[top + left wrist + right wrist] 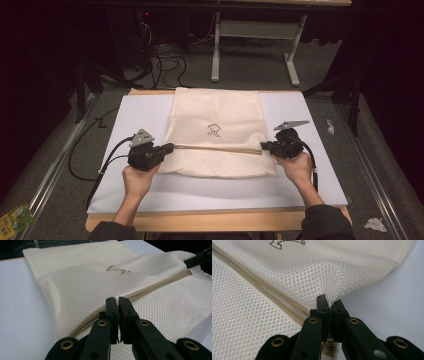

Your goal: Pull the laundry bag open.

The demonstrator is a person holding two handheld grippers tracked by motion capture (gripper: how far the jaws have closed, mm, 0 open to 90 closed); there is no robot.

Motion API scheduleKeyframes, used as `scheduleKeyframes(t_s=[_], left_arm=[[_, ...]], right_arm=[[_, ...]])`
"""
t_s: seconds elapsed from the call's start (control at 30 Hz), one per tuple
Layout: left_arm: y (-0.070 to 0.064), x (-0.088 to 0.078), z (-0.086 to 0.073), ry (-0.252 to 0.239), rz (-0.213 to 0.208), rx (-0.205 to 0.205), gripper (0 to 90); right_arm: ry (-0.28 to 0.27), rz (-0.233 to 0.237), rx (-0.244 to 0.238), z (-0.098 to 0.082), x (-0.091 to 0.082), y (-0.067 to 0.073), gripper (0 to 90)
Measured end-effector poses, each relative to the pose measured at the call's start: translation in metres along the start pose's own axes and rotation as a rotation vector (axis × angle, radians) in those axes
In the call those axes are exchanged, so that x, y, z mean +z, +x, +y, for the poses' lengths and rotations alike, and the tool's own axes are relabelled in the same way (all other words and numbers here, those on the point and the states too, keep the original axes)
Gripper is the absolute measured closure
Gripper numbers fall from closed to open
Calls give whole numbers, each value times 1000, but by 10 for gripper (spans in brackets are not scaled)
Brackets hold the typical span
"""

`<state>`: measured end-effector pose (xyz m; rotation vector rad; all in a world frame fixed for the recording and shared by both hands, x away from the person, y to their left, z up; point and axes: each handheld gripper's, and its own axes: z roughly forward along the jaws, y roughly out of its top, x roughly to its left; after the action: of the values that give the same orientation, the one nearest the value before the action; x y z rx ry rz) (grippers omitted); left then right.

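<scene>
While each hand-held gripper (169, 148) (264, 145) pinches its edge, mesh bag (217, 117) lies mid-table.

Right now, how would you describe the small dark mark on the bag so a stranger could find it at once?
Start at the white sheet covering the table, then the cream mesh bag lying on it. The mark sits near the bag's middle, just beyond the tan zipper stretched between the two tools. It is the only dark outline drawing on otherwise plain pale cloth.

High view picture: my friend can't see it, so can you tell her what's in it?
A person's two hands hold black grippers, the left gripper and right gripper, pinching opposite ends of the zip on a cream mesh bag. The bag lies on a white mat on a table.
</scene>
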<state>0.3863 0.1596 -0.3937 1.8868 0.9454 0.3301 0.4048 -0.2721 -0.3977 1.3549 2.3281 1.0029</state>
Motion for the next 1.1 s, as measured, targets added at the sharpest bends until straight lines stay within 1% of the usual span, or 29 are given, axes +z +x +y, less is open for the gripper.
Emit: scheduleKeyframes(t_s=[0.1,0.2,0.27,0.47,0.6,0.67,0.87,0.9,1.0,1.1], left_arm=[[1,-1,-1,3,9,0,872],[5,-5,-2,1,14,-11,872],[6,-6,-2,2,20,-12,872],[7,-7,-2,-2,21,-14,872],[8,-8,-1,0,24,-12,872],[8,-8,-1,2,25,-13,872],[8,-11,-2,-1,29,-7,872],[8,-11,-2,-2,33,-5,872],[9,-12,-2,-1,34,-8,872],[11,-14,-4,-5,39,-12,872]], right_arm=[[-3,-2,-7,0,0,0,887],[4,-10,-2,-1,-1,-3,887],[1,-11,0,-2,-2,-5,887],[3,-12,-4,-2,-1,-4,887],[-2,-17,5,-2,-2,-6,887],[-1,-13,8,-2,-1,-7,887],[-4,-20,2,-2,-2,-6,887],[-5,-17,9,-2,-3,-6,887],[-7,-23,3,-2,-3,-7,887],[-11,-24,8,-2,-3,-8,887]])
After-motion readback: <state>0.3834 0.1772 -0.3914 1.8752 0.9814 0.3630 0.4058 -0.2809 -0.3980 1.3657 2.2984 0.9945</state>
